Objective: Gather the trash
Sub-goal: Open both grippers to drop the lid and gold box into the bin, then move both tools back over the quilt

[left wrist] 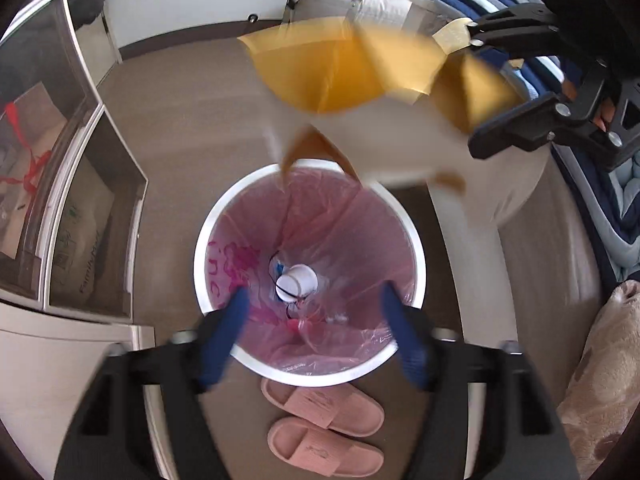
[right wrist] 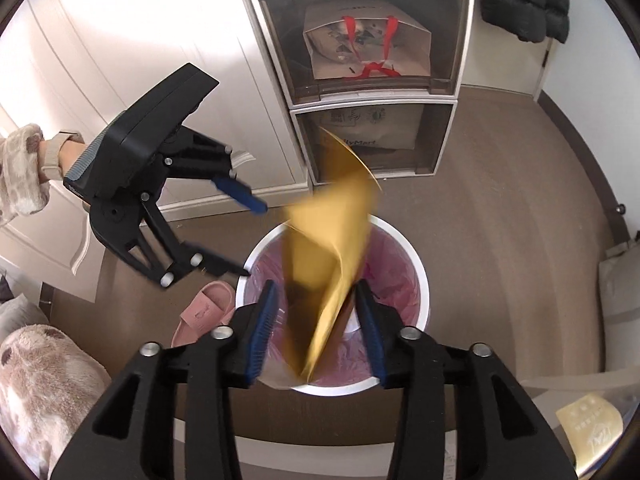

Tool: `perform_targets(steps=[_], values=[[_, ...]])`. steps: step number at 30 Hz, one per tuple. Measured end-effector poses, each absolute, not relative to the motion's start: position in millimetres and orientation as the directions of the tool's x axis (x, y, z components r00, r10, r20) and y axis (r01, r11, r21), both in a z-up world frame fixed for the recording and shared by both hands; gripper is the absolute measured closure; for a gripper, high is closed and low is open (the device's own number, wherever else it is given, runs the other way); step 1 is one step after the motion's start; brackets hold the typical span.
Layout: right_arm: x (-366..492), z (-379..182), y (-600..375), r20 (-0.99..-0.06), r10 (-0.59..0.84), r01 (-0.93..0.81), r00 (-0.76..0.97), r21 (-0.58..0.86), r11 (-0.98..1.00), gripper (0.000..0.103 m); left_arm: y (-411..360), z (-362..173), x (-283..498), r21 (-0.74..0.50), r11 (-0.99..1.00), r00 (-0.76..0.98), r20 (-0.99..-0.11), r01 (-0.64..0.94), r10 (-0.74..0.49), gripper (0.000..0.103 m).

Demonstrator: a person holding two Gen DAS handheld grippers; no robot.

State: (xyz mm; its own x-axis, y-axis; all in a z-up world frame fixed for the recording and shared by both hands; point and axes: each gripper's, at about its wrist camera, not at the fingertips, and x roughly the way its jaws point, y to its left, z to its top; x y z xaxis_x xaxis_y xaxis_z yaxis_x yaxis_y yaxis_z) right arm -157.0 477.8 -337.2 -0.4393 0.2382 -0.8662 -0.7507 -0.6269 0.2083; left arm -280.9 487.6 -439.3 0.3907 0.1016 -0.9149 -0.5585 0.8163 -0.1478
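The yellow padded envelope point(right wrist: 332, 256) hangs blurred over the white bin point(right wrist: 416, 264), its lower end between the right gripper's point(right wrist: 320, 328) blue pads point(right wrist: 266, 320). Those pads stand apart on either side of it and do not press on it; whether the envelope brushes one of them cannot be told through the blur. From the left wrist view the same envelope point(left wrist: 340, 76) is a smeared yellow sheet above the far rim of the bin point(left wrist: 200, 248).

The left gripper point(left wrist: 316, 320) is spread wide with nothing between its fingers, pointing down into the bin. The bin has a pink plastic liner point(left wrist: 352, 232) with magenta print point(left wrist: 228, 264) too creased to read, and a small white round thing point(left wrist: 298, 280) at the bottom.

Two pink slippers point(left wrist: 324, 428) lie just beside the bin. In the drawer unit point(right wrist: 462, 92), a brown paper bag point(right wrist: 364, 52) has red handles, and the bag below point(right wrist: 372, 130) shows lettering ending "lyMart"; the left view gives it as "FamilyMart" point(left wrist: 86, 256). A fleece sleeve point(right wrist: 20, 176) shows at the left wrist.
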Motion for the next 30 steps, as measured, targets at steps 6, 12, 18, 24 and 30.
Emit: perform_targets(steps=[6,12,18,24,30], values=[[-158.4,-321.7,463.0,-0.855,0.28,-0.717,-0.436,0.142,-0.683,0.024,479.9,-441.1,-277.0,-0.135,0.831,0.367,-0.926,-0.54,0.088,0.016],[-164.5,-301.0,452.2,-0.843,0.341,-0.696,-0.417,0.054,-0.716,0.007,479.5,-426.5,-276.9,-0.134,0.821,0.357,-0.93,-0.555,0.09,0.005],[-170.3,-279.1,443.3,-0.848,0.366,-0.688,-0.383,-0.002,-0.725,0.007,470.0,-395.1,-274.9,-0.036,0.837,0.308,-0.938,-0.546,0.161,0.005],[-165.9,-247.5,431.5,-0.84,0.397,-0.703,-0.37,-0.026,-0.711,0.007,455.0,-340.3,-281.6,0.024,0.848,0.341,-0.909,-0.53,0.239,0.005],[-157.3,-203.9,406.1,-0.825,0.437,-0.697,-0.359,-0.075,-0.714,0.007,425.8,-272.8,-278.5,0.055,0.88,0.425,-0.861,-0.471,0.281,0.005]])
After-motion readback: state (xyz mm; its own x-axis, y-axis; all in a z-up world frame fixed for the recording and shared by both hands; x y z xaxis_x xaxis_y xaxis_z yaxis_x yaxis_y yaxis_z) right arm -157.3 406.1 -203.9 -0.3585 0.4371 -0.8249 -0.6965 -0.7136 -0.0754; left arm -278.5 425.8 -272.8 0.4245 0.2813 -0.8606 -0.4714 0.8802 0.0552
